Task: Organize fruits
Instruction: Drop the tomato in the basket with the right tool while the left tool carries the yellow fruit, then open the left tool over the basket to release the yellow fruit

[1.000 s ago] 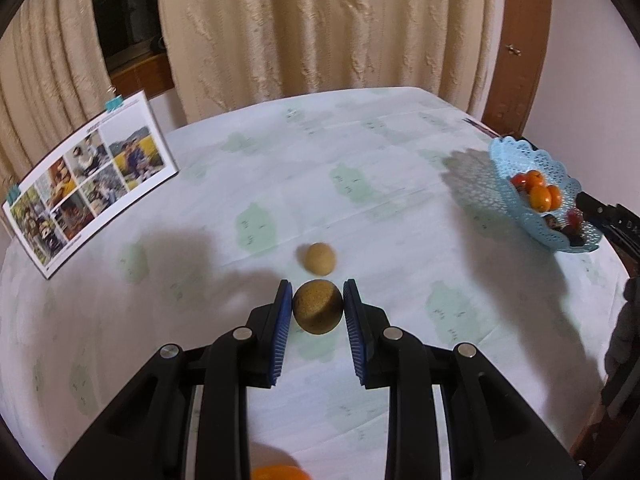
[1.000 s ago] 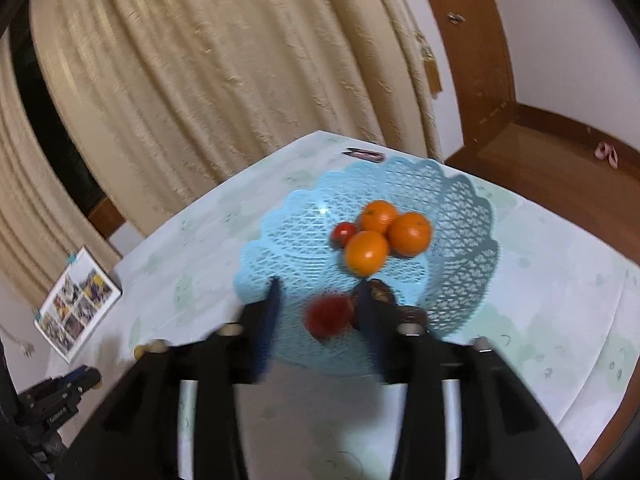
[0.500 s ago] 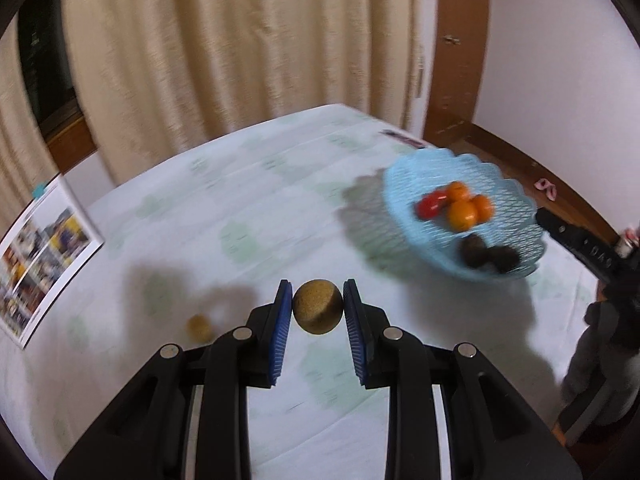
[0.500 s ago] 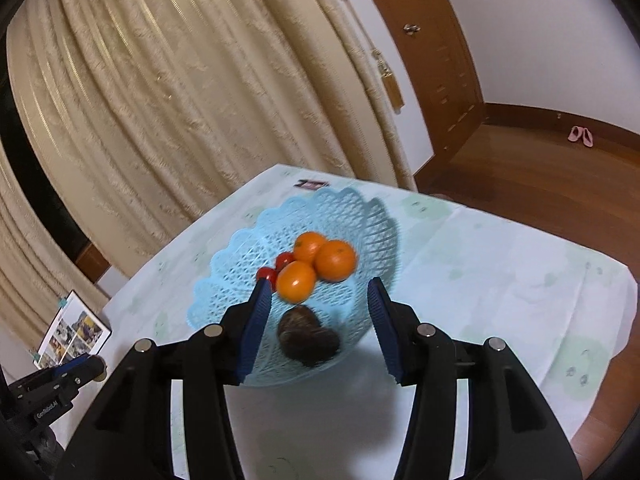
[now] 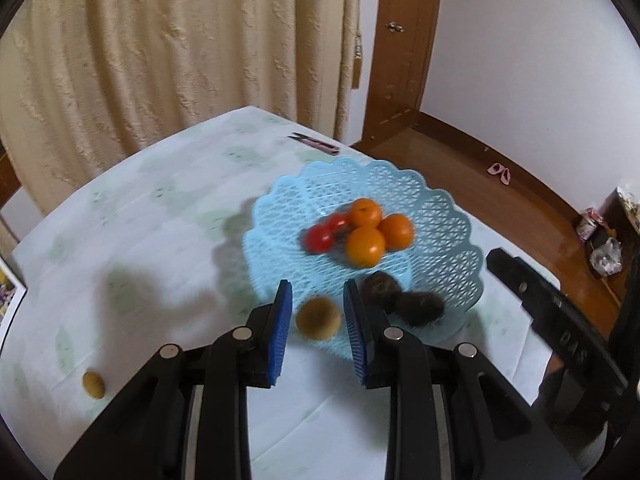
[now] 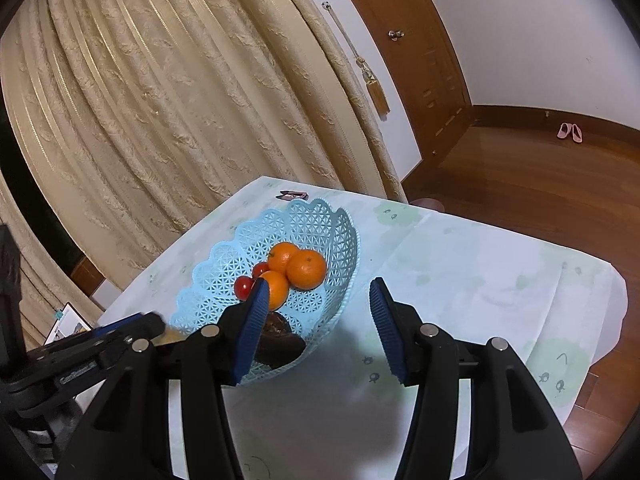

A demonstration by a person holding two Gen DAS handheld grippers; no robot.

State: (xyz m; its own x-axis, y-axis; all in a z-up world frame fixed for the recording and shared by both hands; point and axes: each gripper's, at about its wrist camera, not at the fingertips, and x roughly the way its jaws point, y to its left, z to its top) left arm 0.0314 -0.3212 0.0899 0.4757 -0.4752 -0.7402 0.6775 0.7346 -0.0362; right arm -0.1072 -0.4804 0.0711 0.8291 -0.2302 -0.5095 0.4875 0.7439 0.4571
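My left gripper (image 5: 318, 312) is shut on a brown kiwi (image 5: 318, 318) and holds it over the near rim of the light blue lattice basket (image 5: 440, 224). The basket holds three oranges (image 5: 366, 246), two red tomatoes (image 5: 318, 238) and two dark fuzzy fruits (image 5: 420, 306). A small yellow-brown fruit (image 5: 93, 385) lies on the table at the left. My right gripper (image 6: 316, 324) is open and empty, raised beside the basket (image 6: 320, 220) on its right. The left gripper's tip (image 6: 132, 326) shows at that view's left edge.
The table carries a pale cloth with green prints (image 5: 160, 200). A small pink clipper (image 5: 316, 144) lies behind the basket. Beige curtains (image 5: 160, 40) hang behind the table. The wooden floor (image 6: 520, 184) lies beyond the table's right edge.
My left gripper has swung right with the kiwi from the table's middle to the basket's near rim. My right gripper let go a red fruit into the basket, opened and drew back upward.
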